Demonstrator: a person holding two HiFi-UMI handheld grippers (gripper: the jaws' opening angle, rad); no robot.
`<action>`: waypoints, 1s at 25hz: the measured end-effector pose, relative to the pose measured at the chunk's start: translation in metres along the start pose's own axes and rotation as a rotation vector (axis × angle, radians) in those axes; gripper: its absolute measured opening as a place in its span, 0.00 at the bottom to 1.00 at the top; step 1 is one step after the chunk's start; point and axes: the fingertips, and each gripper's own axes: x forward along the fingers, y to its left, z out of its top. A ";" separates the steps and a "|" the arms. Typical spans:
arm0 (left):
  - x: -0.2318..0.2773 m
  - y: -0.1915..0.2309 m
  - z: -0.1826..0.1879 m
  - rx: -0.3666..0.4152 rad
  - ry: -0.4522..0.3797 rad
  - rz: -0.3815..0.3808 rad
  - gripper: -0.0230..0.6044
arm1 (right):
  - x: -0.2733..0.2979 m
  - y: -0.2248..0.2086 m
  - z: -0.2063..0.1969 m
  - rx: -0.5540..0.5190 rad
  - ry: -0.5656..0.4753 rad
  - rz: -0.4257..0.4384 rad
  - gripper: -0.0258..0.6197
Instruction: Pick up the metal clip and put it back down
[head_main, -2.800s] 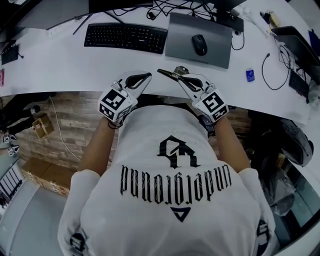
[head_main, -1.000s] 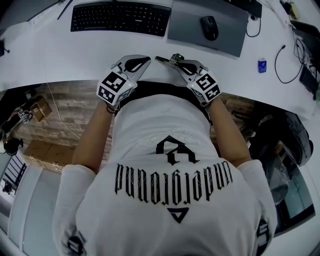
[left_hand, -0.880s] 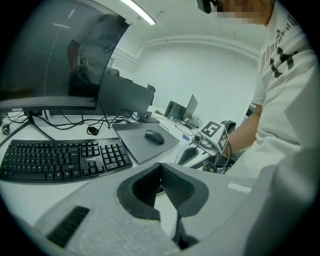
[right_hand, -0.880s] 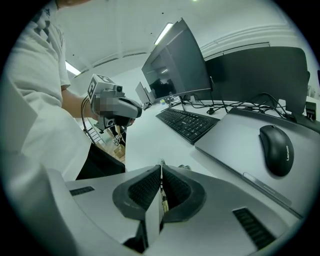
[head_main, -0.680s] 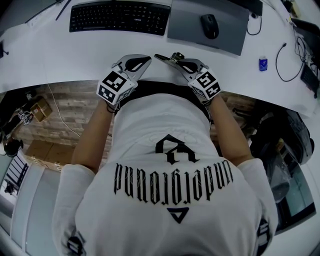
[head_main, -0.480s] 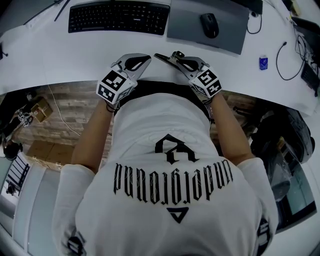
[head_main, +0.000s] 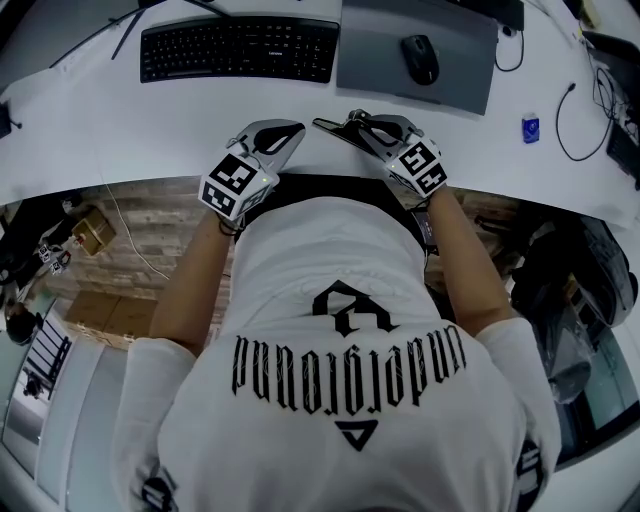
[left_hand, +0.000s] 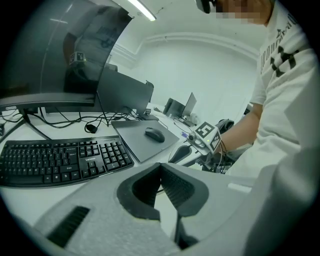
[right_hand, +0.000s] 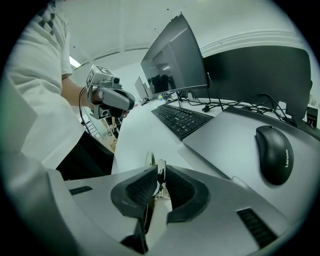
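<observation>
Shiny metal clip, ribbed matt black pads, smooth matt grey plastic shell of right gripper, smooth white desk, matt grey mouse mat, white cloth T-shirt.

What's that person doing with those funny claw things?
A person at a white desk holds a two-jaw gripper in each hand. The right gripper pinches a thin metal clip low over the desk's front edge; I can't tell if the clip touches the desk. The left gripper is shut, empty, and held beside it.
</observation>
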 end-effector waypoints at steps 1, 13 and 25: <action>0.000 0.001 0.001 0.002 0.001 0.000 0.06 | 0.000 0.000 0.001 -0.011 0.001 -0.002 0.08; -0.005 -0.020 0.017 0.049 -0.041 0.003 0.06 | -0.036 0.000 0.026 -0.039 -0.085 -0.133 0.21; -0.049 -0.063 0.080 0.210 -0.164 0.063 0.06 | -0.152 0.057 0.125 -0.140 -0.345 -0.259 0.21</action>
